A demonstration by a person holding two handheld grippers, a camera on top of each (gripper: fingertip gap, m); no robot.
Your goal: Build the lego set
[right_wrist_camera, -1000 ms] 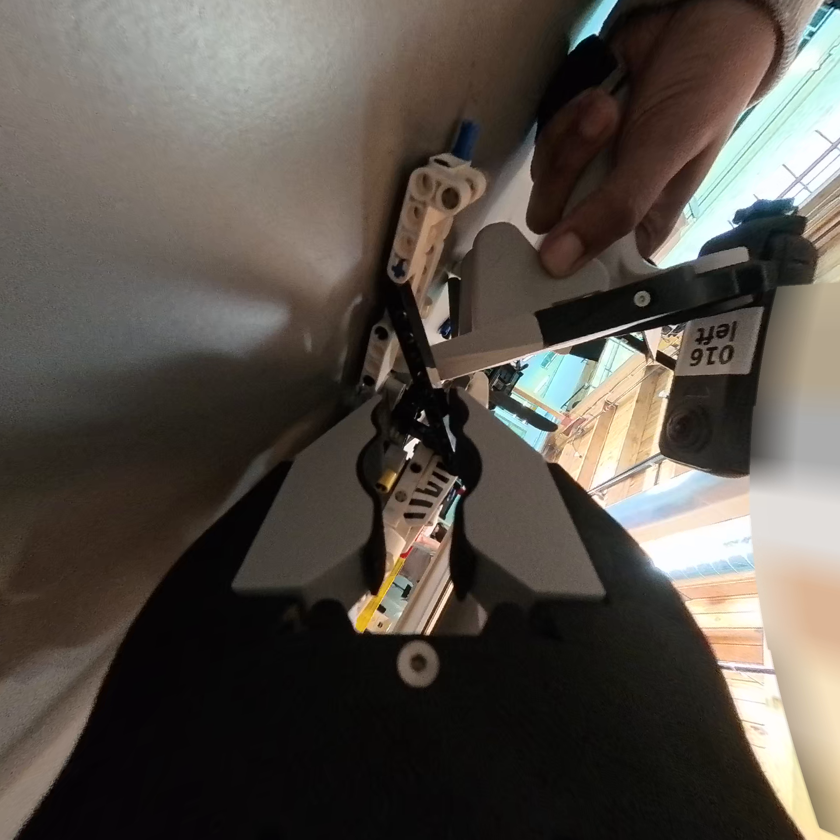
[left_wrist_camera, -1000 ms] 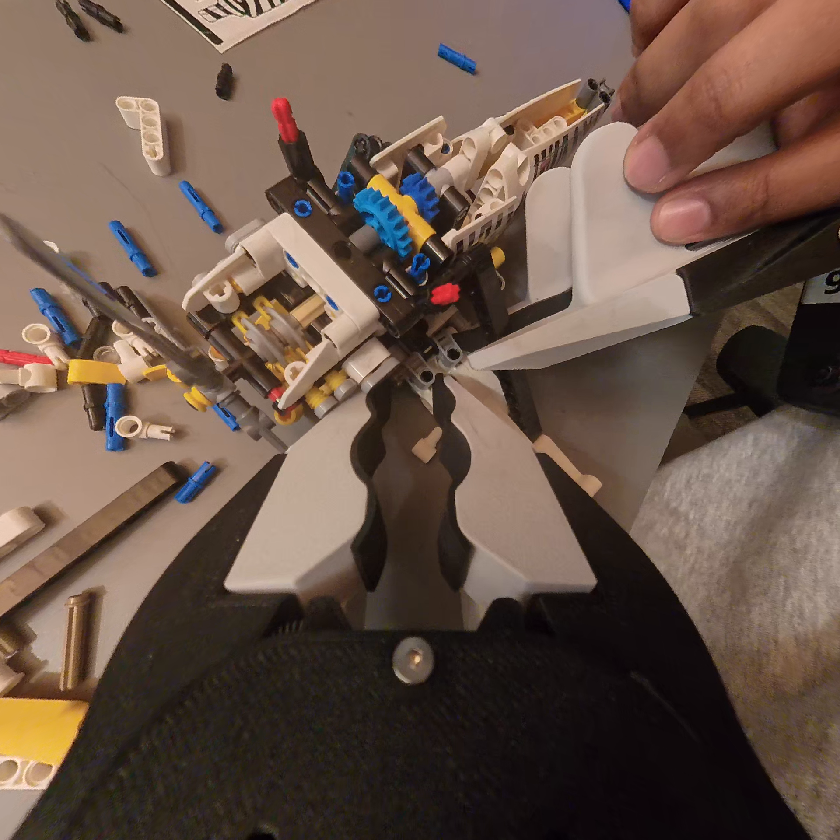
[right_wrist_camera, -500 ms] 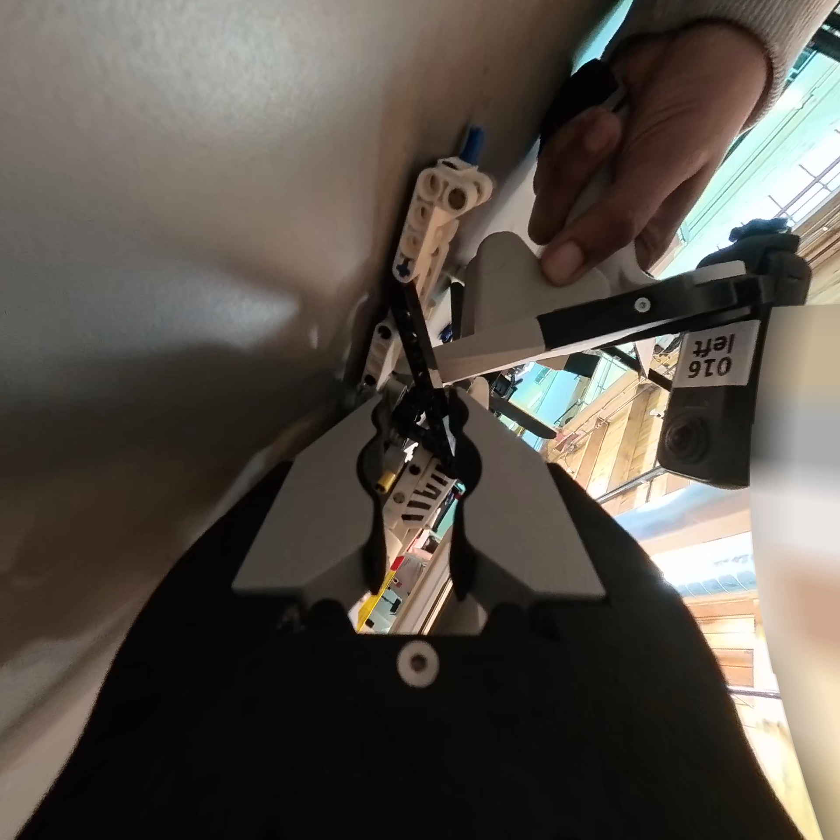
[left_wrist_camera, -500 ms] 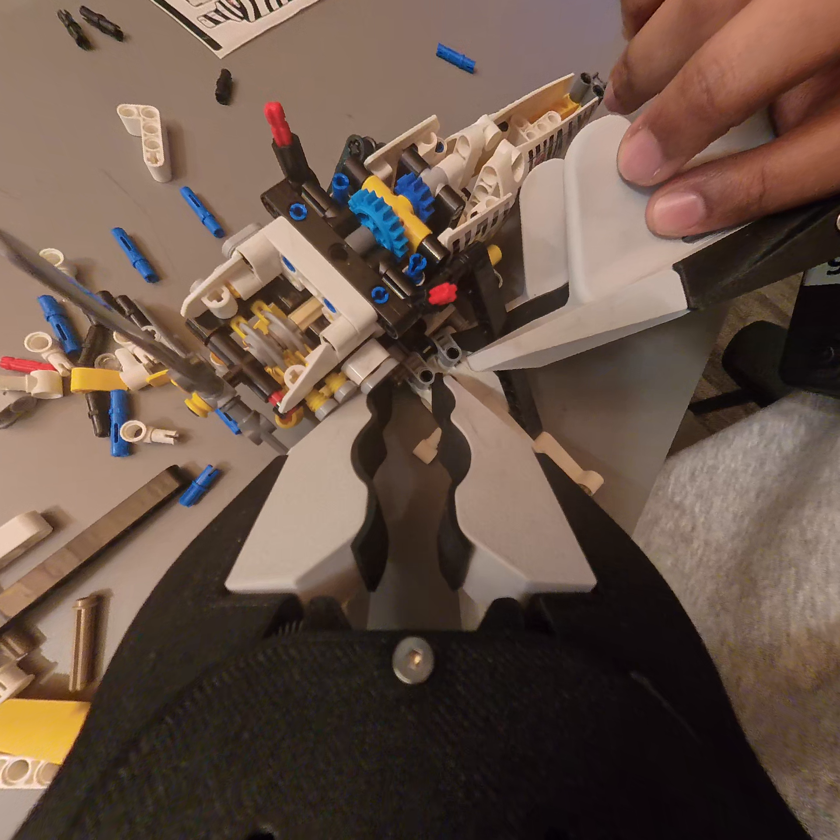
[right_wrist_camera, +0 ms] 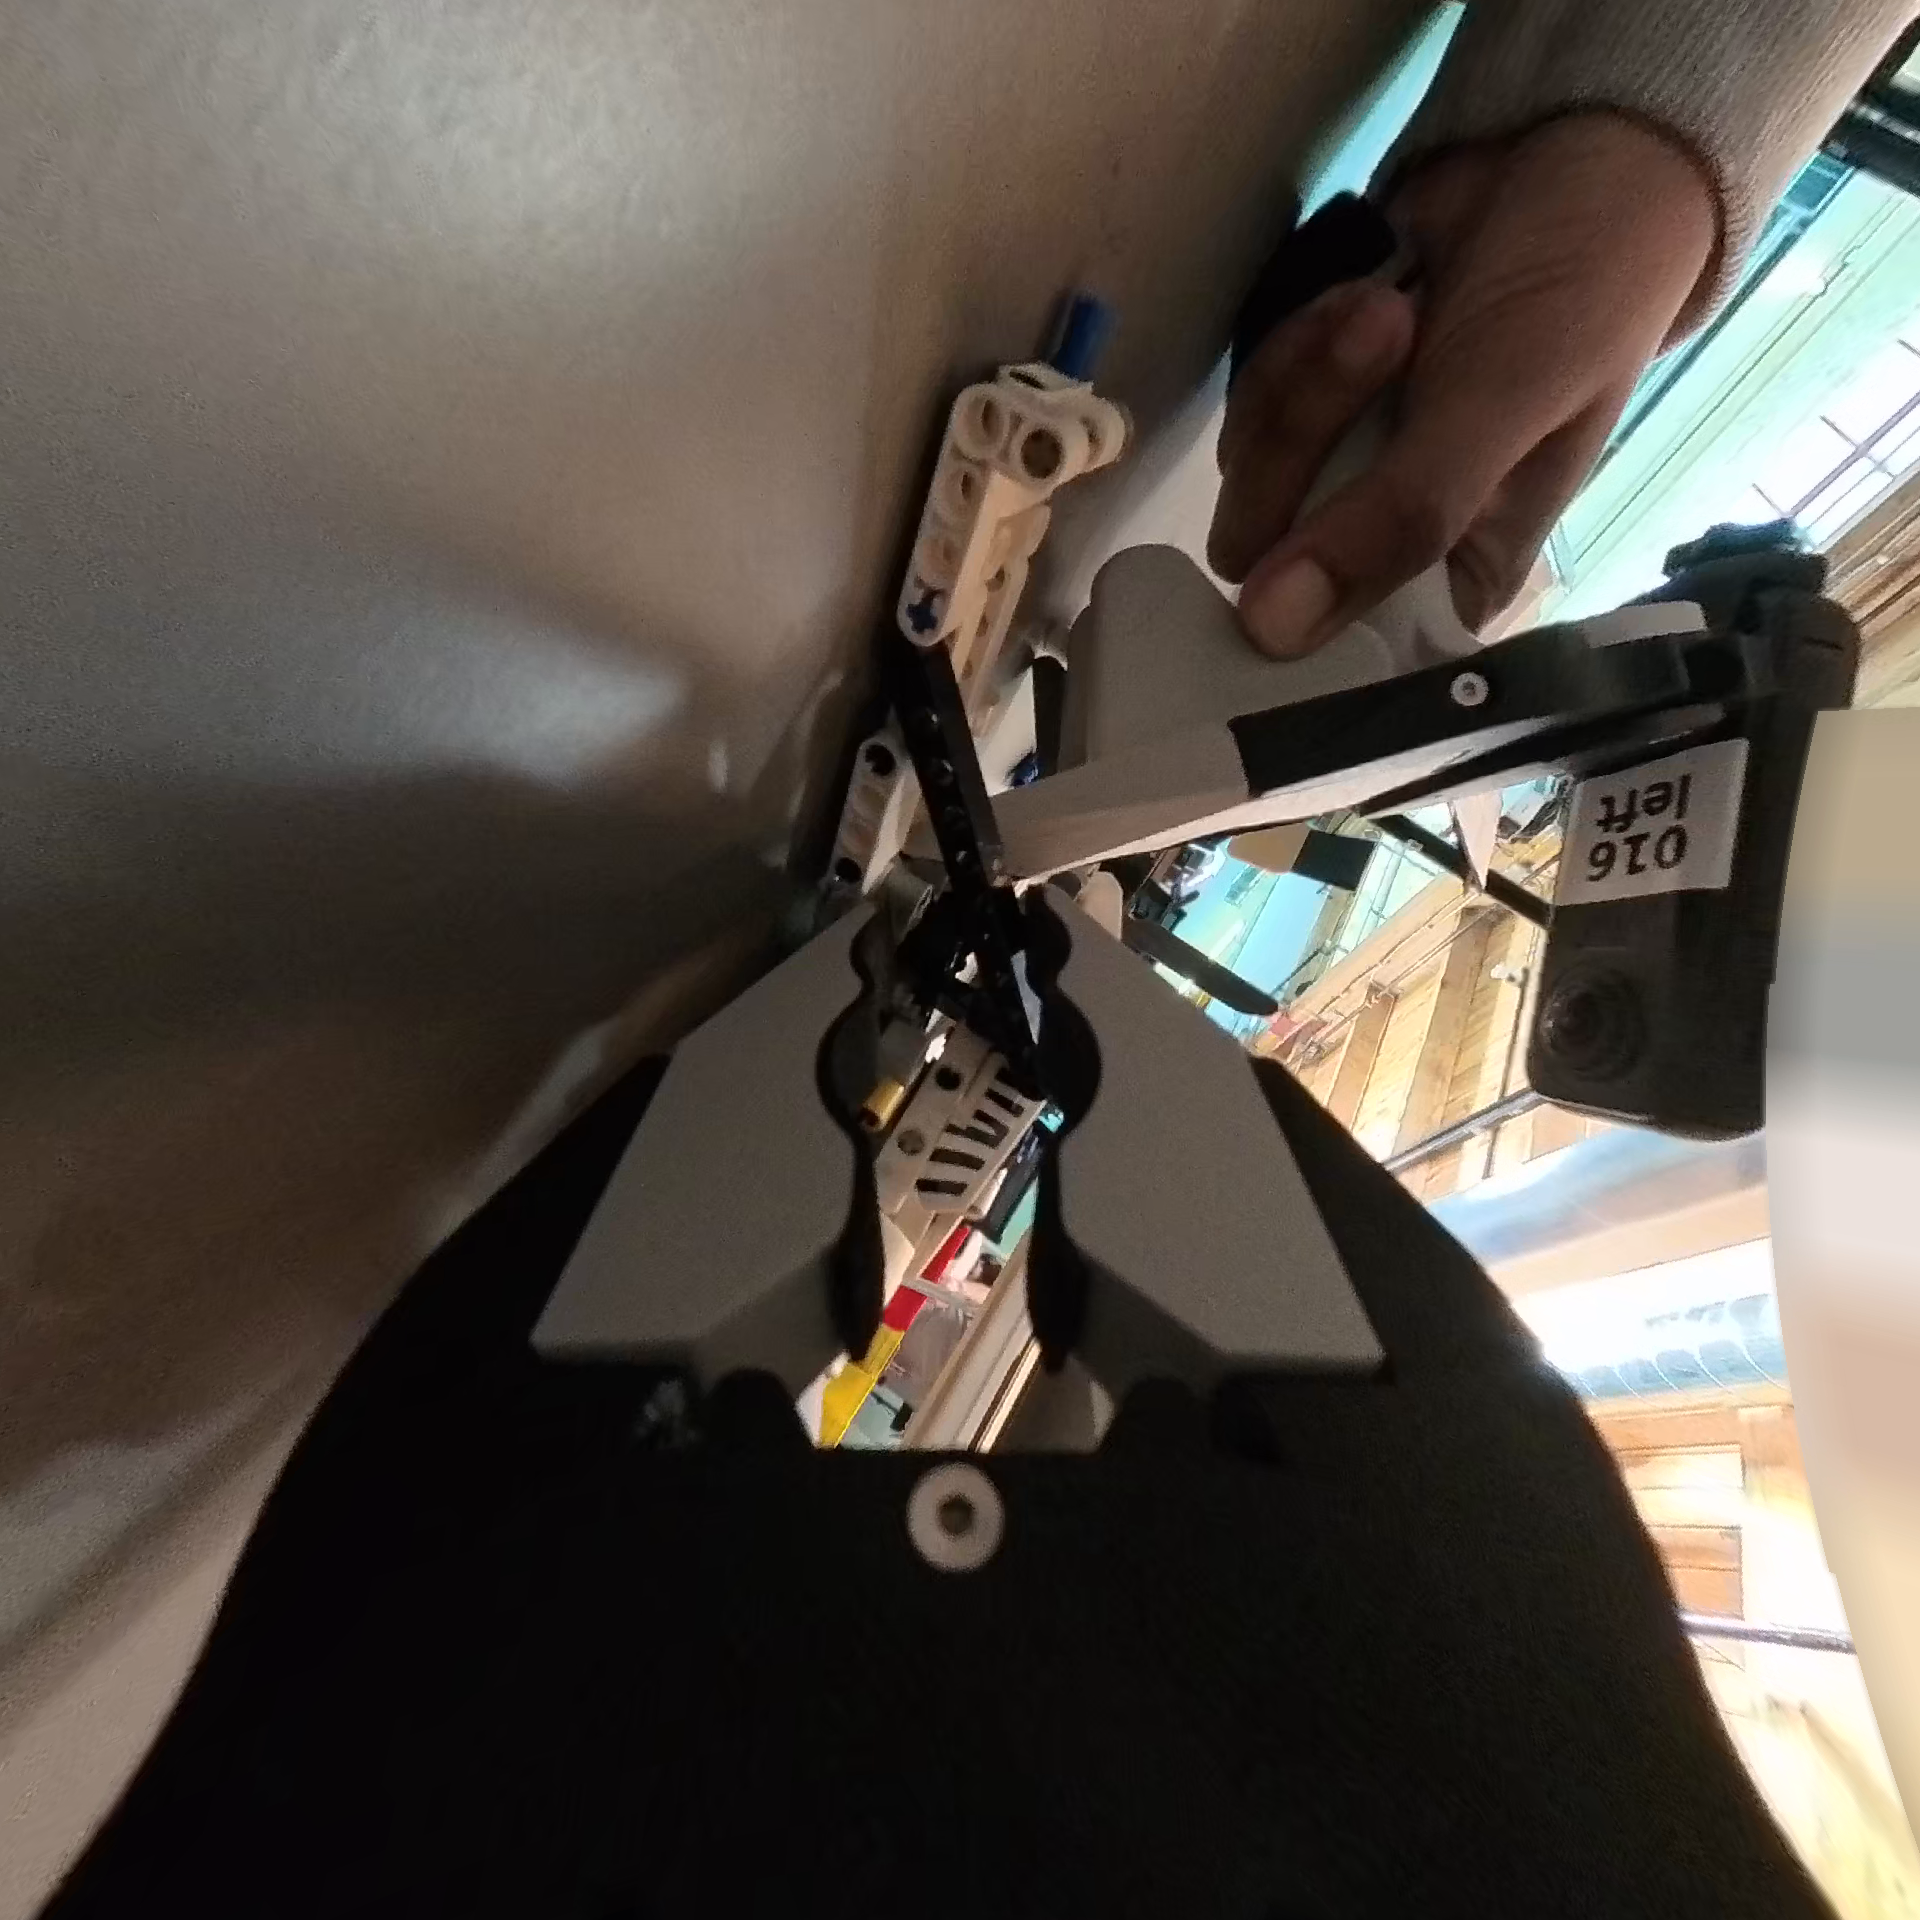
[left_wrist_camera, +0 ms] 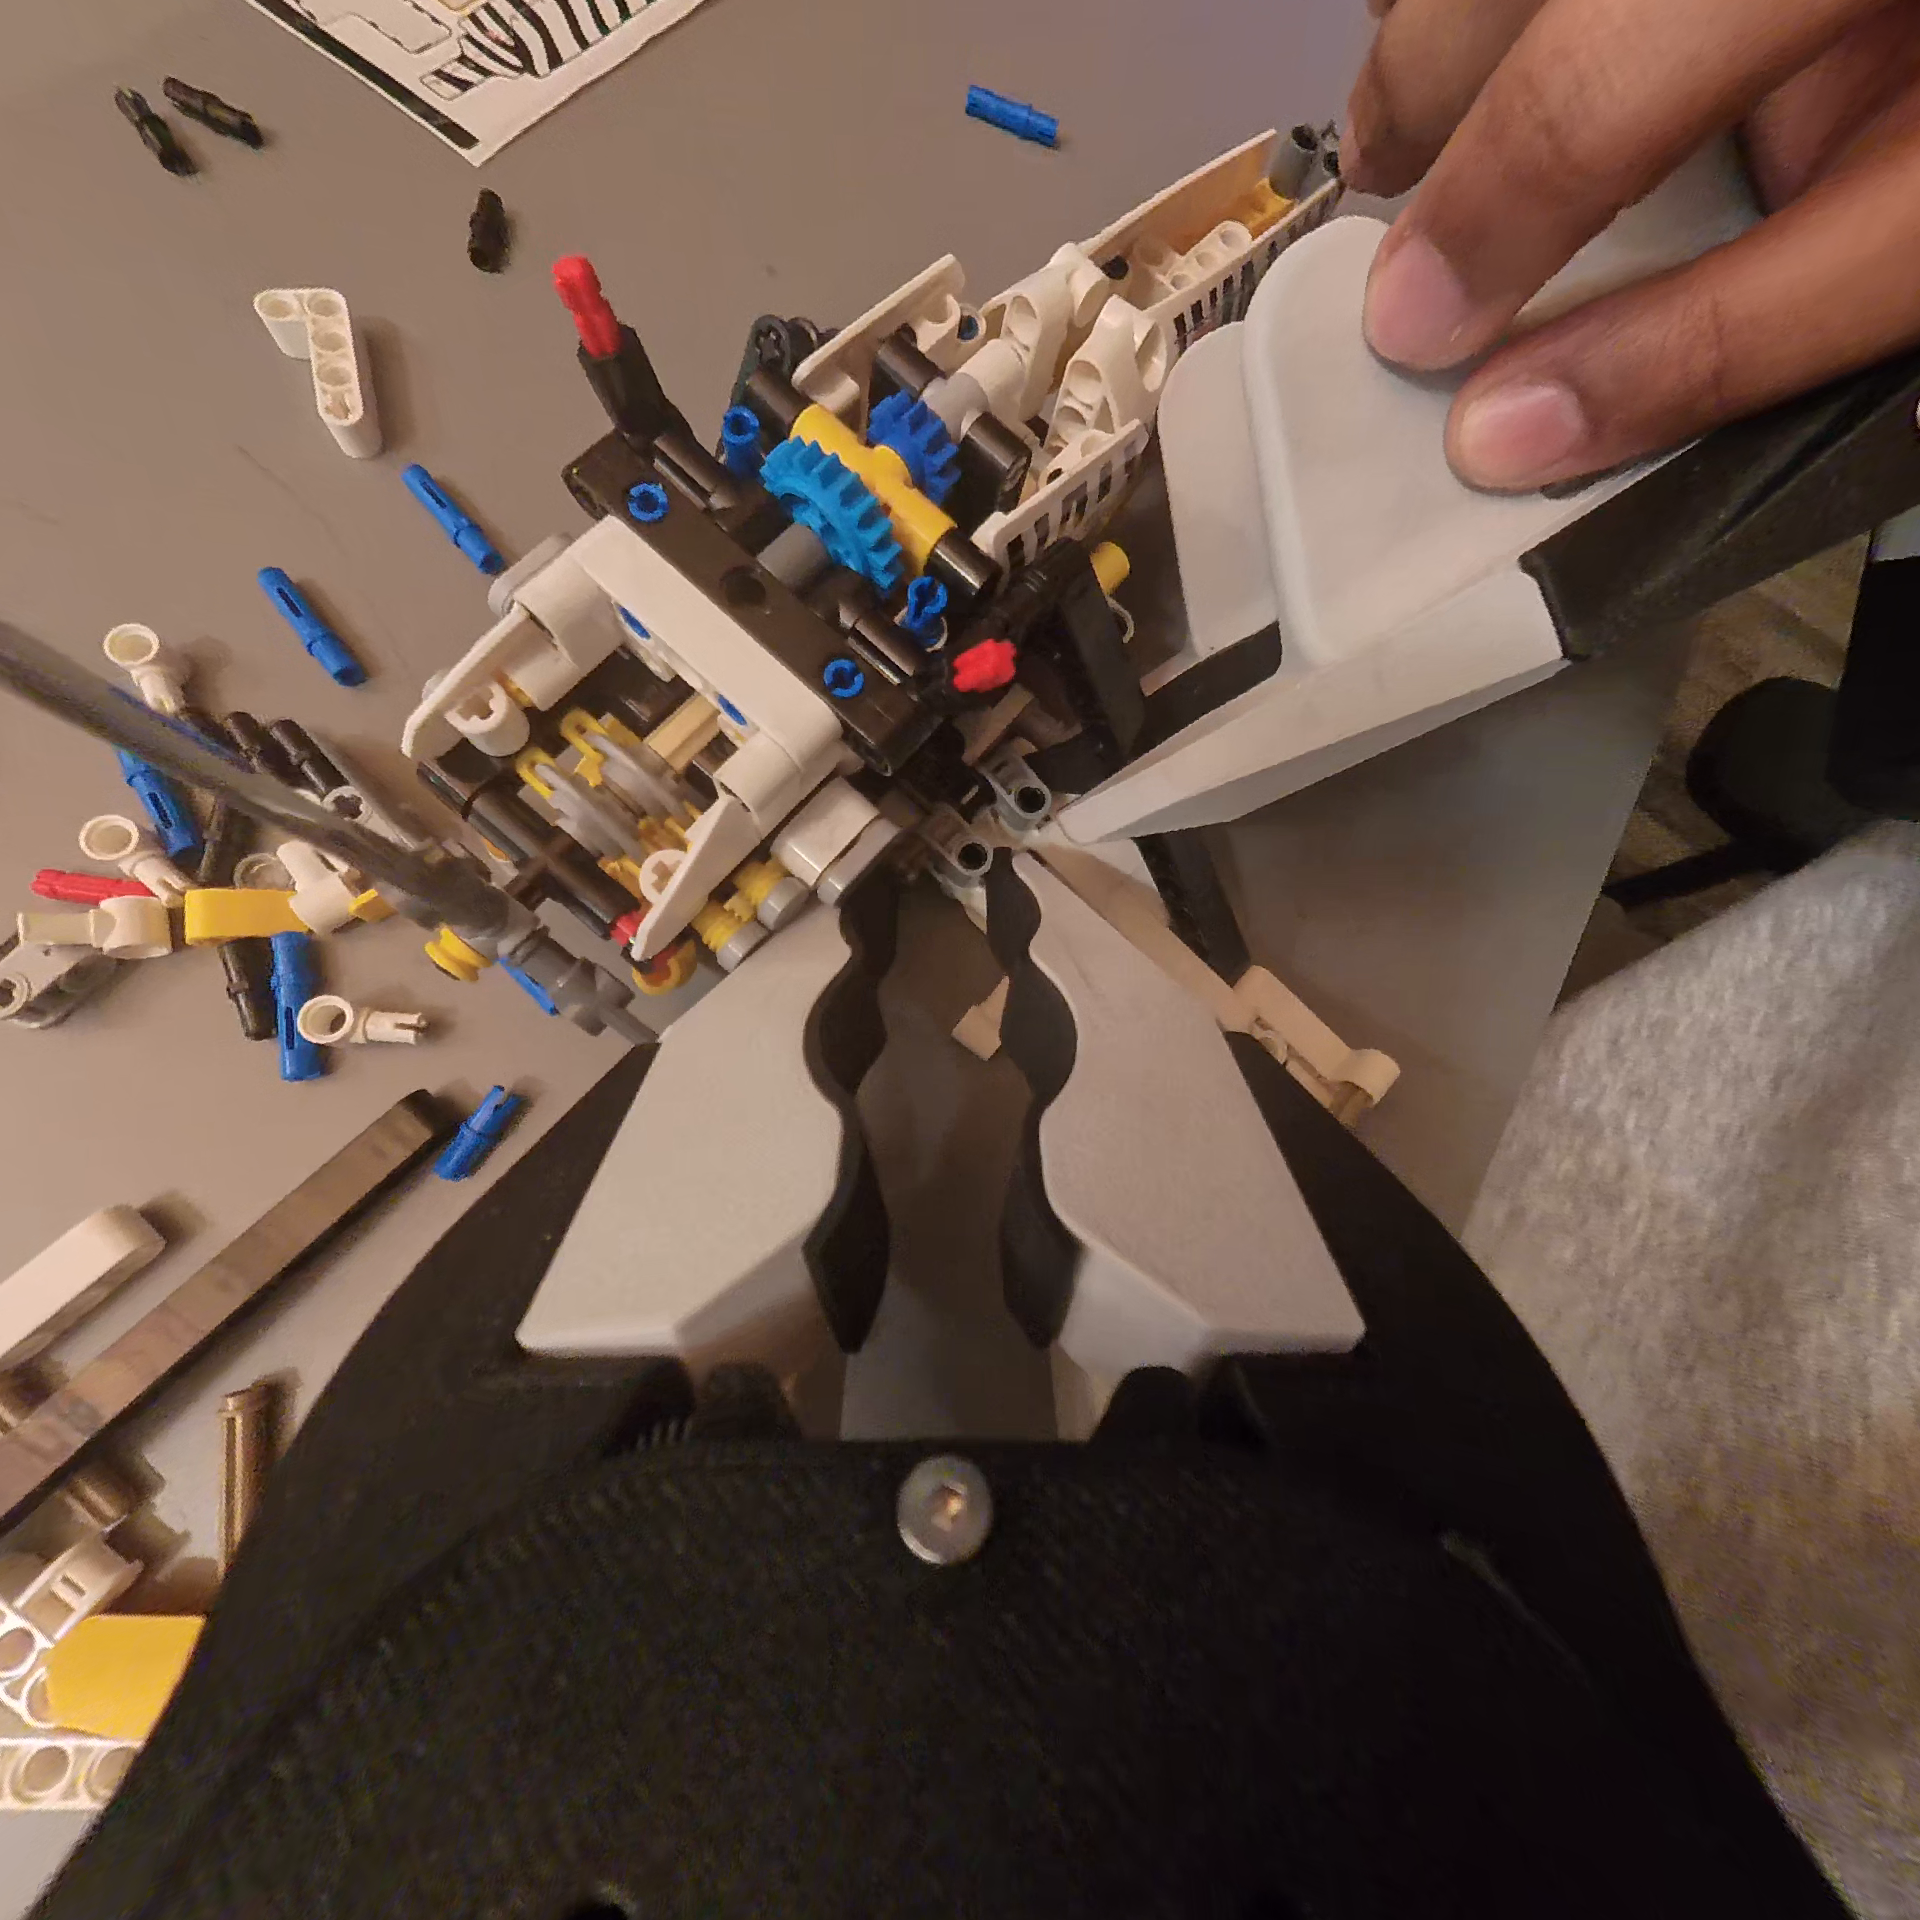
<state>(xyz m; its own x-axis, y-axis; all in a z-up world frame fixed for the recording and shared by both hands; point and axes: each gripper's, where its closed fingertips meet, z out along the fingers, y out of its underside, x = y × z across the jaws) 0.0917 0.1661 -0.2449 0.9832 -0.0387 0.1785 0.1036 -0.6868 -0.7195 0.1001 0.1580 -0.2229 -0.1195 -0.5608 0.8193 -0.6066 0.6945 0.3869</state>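
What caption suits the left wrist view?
Both tools grip a half-built Lego model above a grey table strewn with loose pieces.

The right gripper (right_wrist_camera: 961, 935) is closed on a black studded beam (right_wrist_camera: 951, 769) of the lego model (right_wrist_camera: 987, 530), which lies against the grey table surface (right_wrist_camera: 416, 416). The left gripper (right_wrist_camera: 1023, 836), tips touching the same beam, is held by a hand (right_wrist_camera: 1434, 405). A camera (right_wrist_camera: 1590, 1029) hangs on it.

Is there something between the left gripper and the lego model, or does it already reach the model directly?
Nothing visible stands between them. The left gripper has its fingertips right at the near grey end of the lego model. The right gripper comes in beside it from the right and does not block it.
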